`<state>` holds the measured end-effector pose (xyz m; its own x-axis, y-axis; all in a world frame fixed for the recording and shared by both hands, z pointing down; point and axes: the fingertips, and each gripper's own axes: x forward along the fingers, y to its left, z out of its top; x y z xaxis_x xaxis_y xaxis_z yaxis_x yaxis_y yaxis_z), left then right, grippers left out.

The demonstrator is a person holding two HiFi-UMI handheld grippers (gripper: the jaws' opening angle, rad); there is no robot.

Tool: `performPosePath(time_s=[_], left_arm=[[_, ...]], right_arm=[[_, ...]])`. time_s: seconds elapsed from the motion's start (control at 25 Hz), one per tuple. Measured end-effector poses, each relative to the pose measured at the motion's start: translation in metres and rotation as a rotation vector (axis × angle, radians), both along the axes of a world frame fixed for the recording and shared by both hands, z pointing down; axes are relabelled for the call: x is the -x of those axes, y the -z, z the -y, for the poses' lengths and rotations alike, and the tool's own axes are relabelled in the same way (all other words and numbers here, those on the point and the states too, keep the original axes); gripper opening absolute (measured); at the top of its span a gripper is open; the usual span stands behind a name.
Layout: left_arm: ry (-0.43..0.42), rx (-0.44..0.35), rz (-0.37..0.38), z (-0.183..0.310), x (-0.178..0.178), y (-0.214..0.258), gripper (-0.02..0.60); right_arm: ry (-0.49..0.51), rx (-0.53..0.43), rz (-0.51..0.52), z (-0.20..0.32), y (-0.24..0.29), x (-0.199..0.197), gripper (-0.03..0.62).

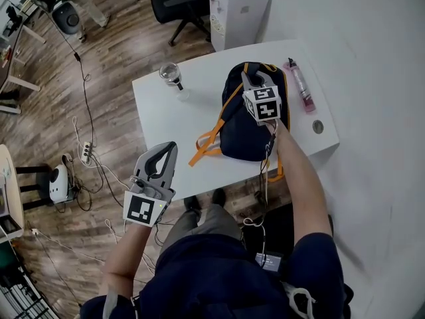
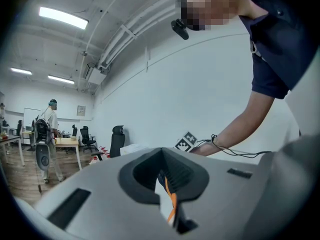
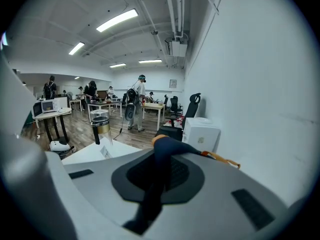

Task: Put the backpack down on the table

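The right gripper is clamping its jaws on the dark navy carry strap of the navy fabric backpack with orange trim. The backpack is sitting on the white rectangular table, right of centre. Its long axis is running from the near edge toward the far edge, with the gripped end pointing away. Its orange straps are trailing toward the near edge. The left gripper is hovering off the table, jaws together and empty.

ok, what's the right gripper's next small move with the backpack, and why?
Probably open the right gripper and let go: its jaws are shut on the top handle of the navy fabric backpack with orange straps, which already looks settled on the white rectangular table.
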<state>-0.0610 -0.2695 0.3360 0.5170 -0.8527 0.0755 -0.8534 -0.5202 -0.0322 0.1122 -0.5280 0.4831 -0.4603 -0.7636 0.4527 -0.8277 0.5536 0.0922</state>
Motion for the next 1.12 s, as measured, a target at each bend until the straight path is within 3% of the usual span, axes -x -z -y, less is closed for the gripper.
performPosePath(time_s=[0.52, 1.12], left_arm=[[-0.013, -0.02, -0.011, 0.019, -0.004, -0.003, 0.003], [-0.012, 0.013, -0.014, 0.024, -0.001, -0.013, 0.003]], right_arm=[[-0.03, -0.009, -0.009, 0.022, -0.042, -0.004, 0.008], [-0.097, 0.083, -0.087, 0.049, -0.091, -0.018, 0.008]])
